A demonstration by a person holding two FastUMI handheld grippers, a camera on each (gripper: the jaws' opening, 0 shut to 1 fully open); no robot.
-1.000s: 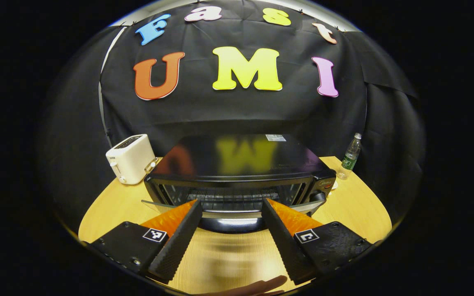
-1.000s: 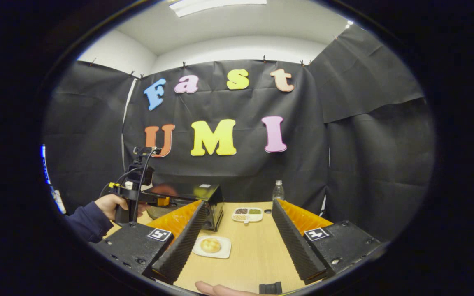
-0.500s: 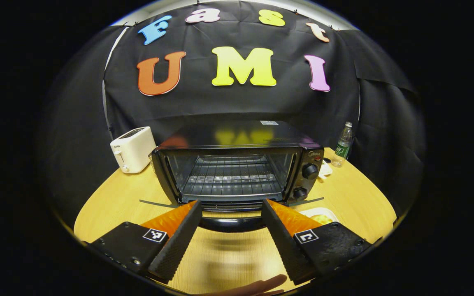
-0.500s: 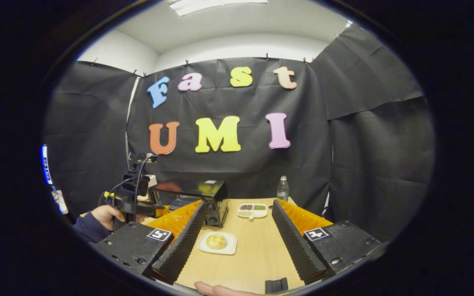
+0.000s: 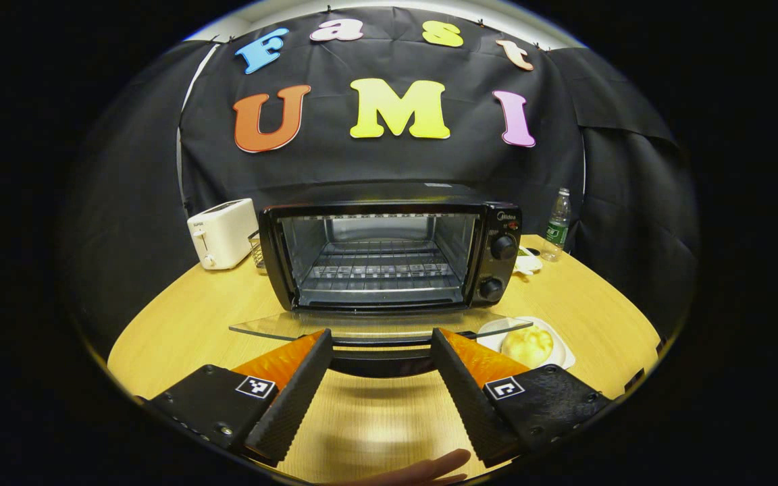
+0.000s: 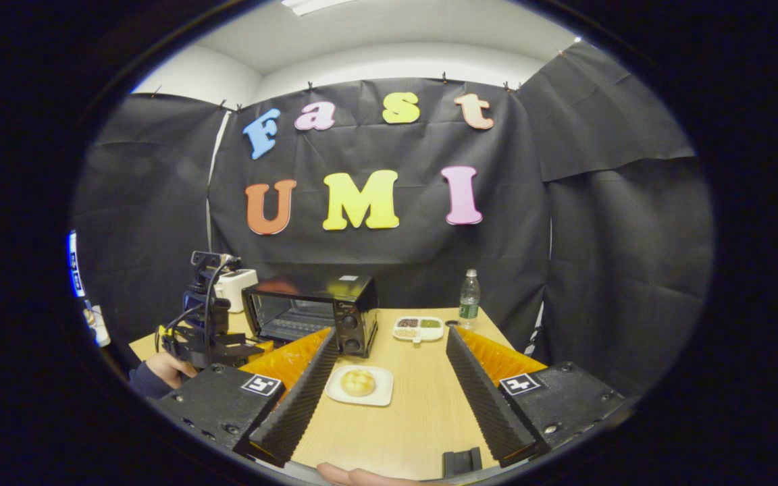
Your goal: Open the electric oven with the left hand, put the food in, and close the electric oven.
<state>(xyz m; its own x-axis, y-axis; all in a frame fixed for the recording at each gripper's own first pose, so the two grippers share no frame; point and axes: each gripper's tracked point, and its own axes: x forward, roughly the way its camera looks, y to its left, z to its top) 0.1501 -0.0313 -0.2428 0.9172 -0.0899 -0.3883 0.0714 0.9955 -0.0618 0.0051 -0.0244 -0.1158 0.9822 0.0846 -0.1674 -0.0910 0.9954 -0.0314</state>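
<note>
Left gripper view
Left gripper (image 5: pixel 379 351): the jaws are spread wide, and the black door handle (image 5: pixel 379 364) is seen in the gap between the fingertips; contact with either finger cannot be told.
Electric oven (image 5: pixel 389 253): set straight ahead of the fingers, with its glass door (image 5: pixel 362 326) folded down flat and the wire rack (image 5: pixel 379 273) exposed inside.
Food: a round bun (image 5: pixel 527 343) is seen on a white plate (image 5: pixel 558 351), just past the right-hand finger and beside the door's corner.
Toaster (image 5: pixel 221 233): placed ahead and to the left, beside the oven.
Water bottle (image 5: pixel 556 224): stood upright ahead and to the right, beyond the oven's knobs.

Right gripper view
Right gripper (image 6: pixel 389 344): the jaws are held apart and nothing is gripped between them.
Bun: the plate is found on the table (image 6: pixel 423 418) ahead, between the fingers and nearer the left-hand one.
Oven: located beyond the left-hand fingertip, door down.
Divided dish (image 6: pixel 419 328): laid farther ahead, near the bottle.
Left gripper: seen off to the left, held in a hand (image 6: pixel 166 370) in front of the oven.
</note>
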